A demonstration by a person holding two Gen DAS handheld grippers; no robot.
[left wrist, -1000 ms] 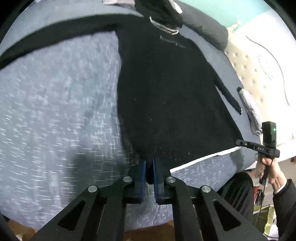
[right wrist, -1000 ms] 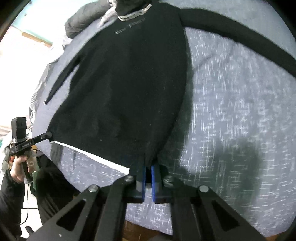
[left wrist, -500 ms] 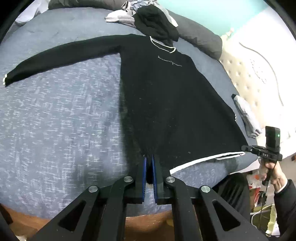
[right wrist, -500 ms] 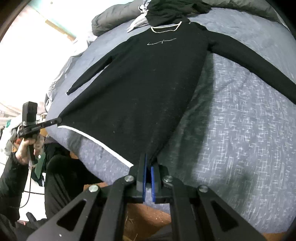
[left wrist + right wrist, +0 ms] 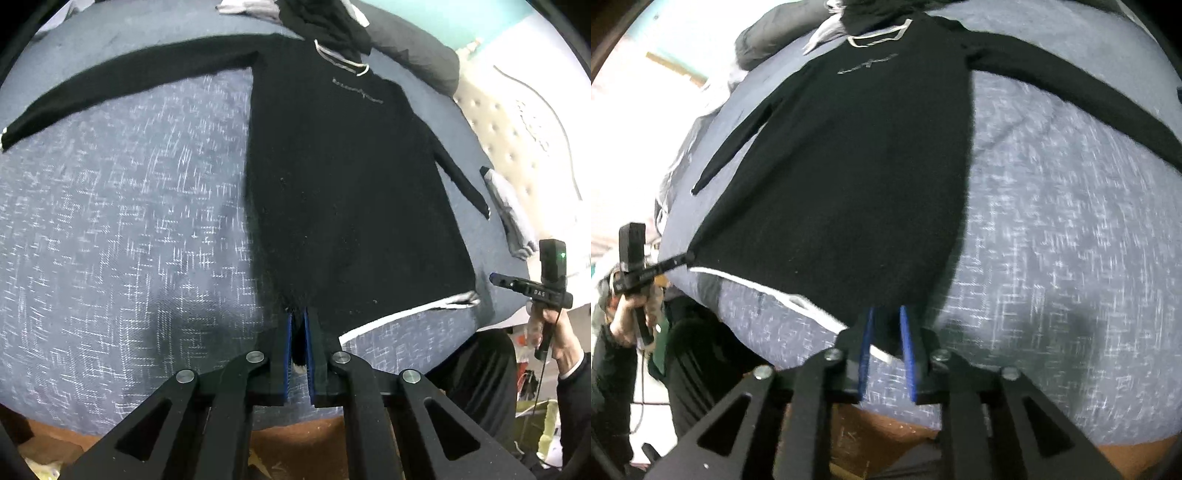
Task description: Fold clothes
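A black long-sleeved sweater [image 5: 351,192] with a white hem stripe lies spread flat on the blue-grey bed, sleeves out to the sides. It also shows in the right wrist view [image 5: 849,177]. My left gripper [image 5: 298,325] is shut on the sweater's near left hem corner. My right gripper [image 5: 886,325] stands at the near right hem corner with its blue pads slightly parted; the hem still lies between them. In the left wrist view the right gripper [image 5: 496,278] sits just off the hem corner. In the right wrist view the left gripper [image 5: 685,256] pinches the other corner.
The bed cover [image 5: 110,221] fills most of both views. A pile of dark and grey clothes [image 5: 325,22] lies beyond the collar, with a grey pillow [image 5: 413,48] beside it. A tufted cream headboard [image 5: 517,147] stands at the right. The bed's front edge and brown floor [image 5: 886,435] are near.
Both grippers have lowered the hem toward the bed. The right gripper's pads have parted slightly; the left stays pinched on its corner.
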